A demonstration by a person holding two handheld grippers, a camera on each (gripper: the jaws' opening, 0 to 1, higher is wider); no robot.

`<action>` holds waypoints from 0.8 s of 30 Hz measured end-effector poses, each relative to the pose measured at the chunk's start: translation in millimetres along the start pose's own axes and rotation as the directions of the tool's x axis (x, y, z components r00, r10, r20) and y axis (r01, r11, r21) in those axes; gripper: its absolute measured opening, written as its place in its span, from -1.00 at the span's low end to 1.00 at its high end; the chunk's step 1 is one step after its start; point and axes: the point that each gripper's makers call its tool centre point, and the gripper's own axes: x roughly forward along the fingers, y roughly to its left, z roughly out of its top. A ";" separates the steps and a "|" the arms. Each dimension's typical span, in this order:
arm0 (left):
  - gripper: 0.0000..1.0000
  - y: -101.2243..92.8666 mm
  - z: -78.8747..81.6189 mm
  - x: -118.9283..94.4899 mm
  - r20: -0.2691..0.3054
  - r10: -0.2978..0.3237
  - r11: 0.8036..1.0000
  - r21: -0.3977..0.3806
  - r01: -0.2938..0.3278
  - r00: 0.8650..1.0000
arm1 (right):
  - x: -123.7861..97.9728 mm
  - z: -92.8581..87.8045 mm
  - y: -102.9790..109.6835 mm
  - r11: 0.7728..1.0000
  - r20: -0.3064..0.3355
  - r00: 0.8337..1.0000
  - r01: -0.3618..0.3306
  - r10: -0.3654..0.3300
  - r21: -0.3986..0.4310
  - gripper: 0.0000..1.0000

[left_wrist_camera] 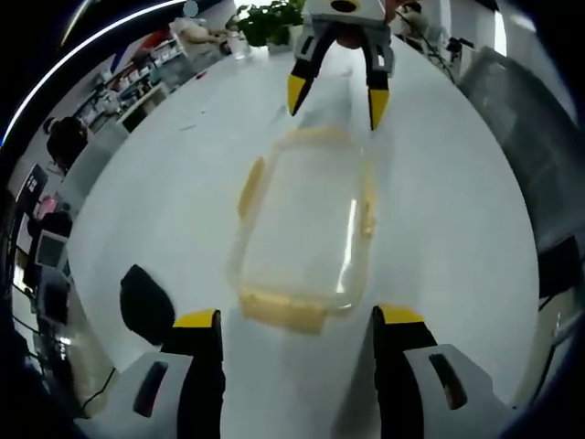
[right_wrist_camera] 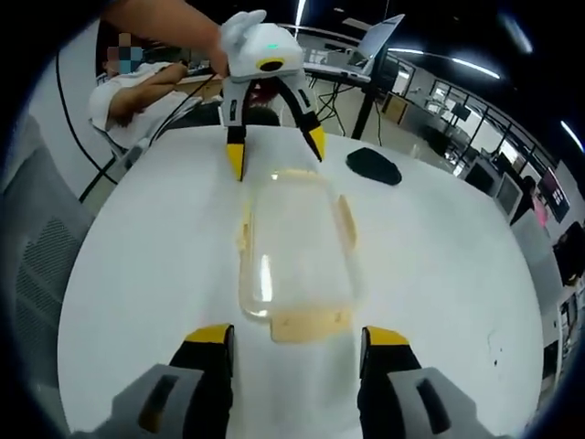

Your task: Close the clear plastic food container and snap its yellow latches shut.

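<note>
Container [left_wrist_camera: 306,242] between both grippers (jaws apart)

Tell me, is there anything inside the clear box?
The clear box looks empty: the white table shows through it. Its yellow latches and glare hide small parts.

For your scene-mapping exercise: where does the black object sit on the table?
In the left gripper view the black object lies on the white table, left of the clear container, beside the left gripper.

Each gripper had two black jaws with yellow tips on a pale grey body: the left gripper [left_wrist_camera: 299,322] and the right gripper [right_wrist_camera: 298,337]. A bare forearm [right_wrist_camera: 160,20] showed.
</note>
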 end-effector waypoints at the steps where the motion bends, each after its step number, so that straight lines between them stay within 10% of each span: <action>1: 0.30 0.6 -1.0 1.0 -0.003 -0.002 1.000 0.005 0.002 1.000 | 0.5 -0.2 -0.1 1.000 -0.001 1.000 -0.002 0.002 -0.001 0.08; 24: 0.13 6.2 -6.8 1.9 -0.048 -0.113 0.989 0.089 0.117 0.992 | 17.0 -4.0 -1.3 0.996 -0.066 0.995 -0.075 0.072 -0.037 0.01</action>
